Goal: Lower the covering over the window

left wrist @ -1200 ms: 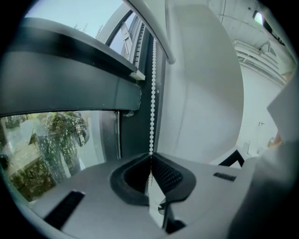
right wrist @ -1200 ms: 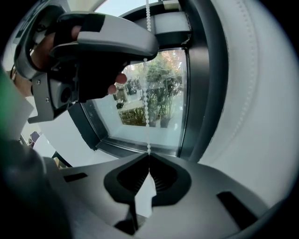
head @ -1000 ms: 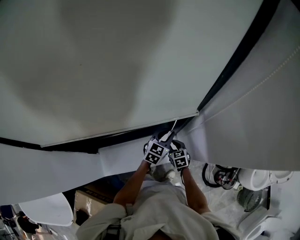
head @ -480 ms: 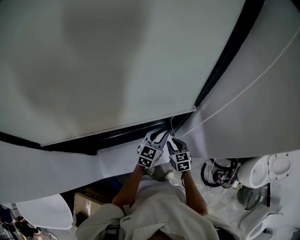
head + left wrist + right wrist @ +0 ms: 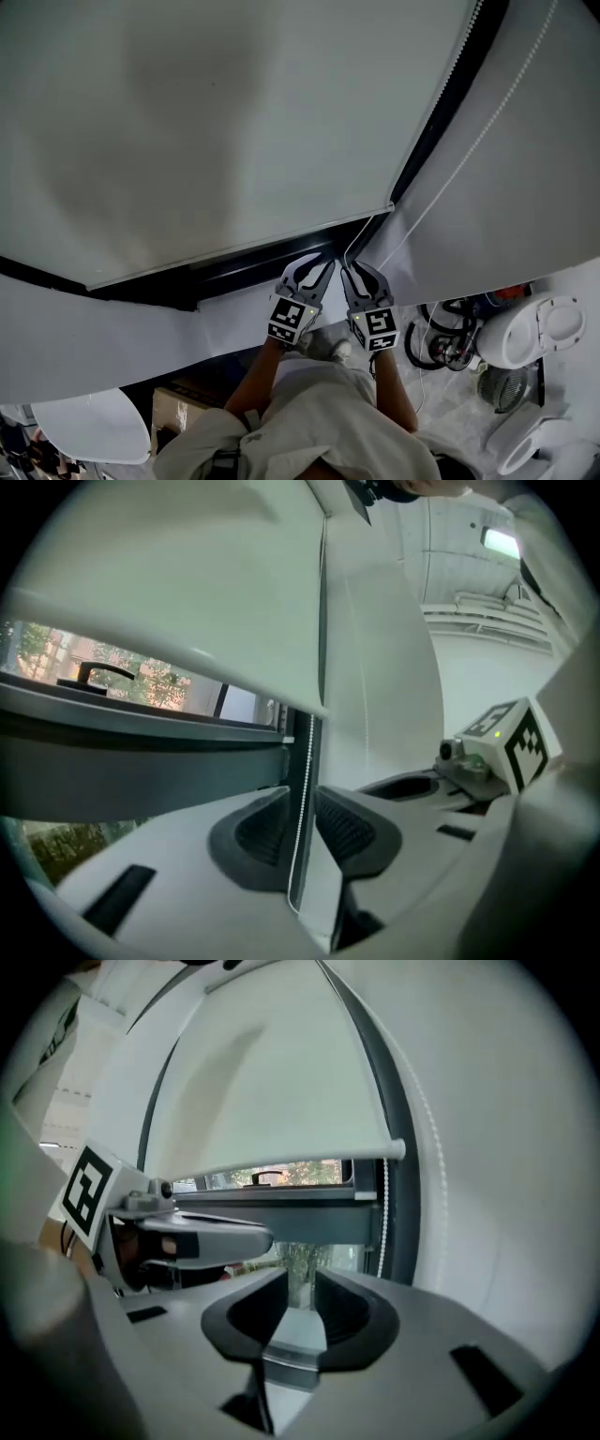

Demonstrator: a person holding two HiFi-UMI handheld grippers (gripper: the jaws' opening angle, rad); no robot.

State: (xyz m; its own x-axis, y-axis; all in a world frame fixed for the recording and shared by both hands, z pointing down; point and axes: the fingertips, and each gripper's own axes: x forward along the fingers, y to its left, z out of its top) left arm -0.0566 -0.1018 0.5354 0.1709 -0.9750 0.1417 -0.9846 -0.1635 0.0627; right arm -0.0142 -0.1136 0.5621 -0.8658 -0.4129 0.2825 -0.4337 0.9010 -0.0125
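Observation:
A white roller blind (image 5: 234, 122) covers most of the window, and its bottom bar (image 5: 244, 246) hangs just above the dark lower frame. Its white bead chain (image 5: 469, 155) drops along the right edge. My left gripper (image 5: 311, 267) points up below the bar. The chain (image 5: 302, 789) runs between that left gripper's (image 5: 302, 822) pads, with a gap on both sides. My right gripper (image 5: 361, 272) is beside it, open. In the right gripper view its jaws have just been closing with nothing between them, and the chain (image 5: 384, 1213) hangs to their right.
The dark window frame (image 5: 244, 272) and a white sill (image 5: 94, 337) lie below the blind. A second white blind (image 5: 525, 187) hangs at the right. White round appliances (image 5: 525, 337), coiled cables (image 5: 441, 342) and a cardboard box (image 5: 178, 403) stand on the floor.
Both grippers have lifted toward the blind's bottom bar and drawn slightly apart. The head view has tilted, so more of the chain shows. The bottom bar has stayed level.

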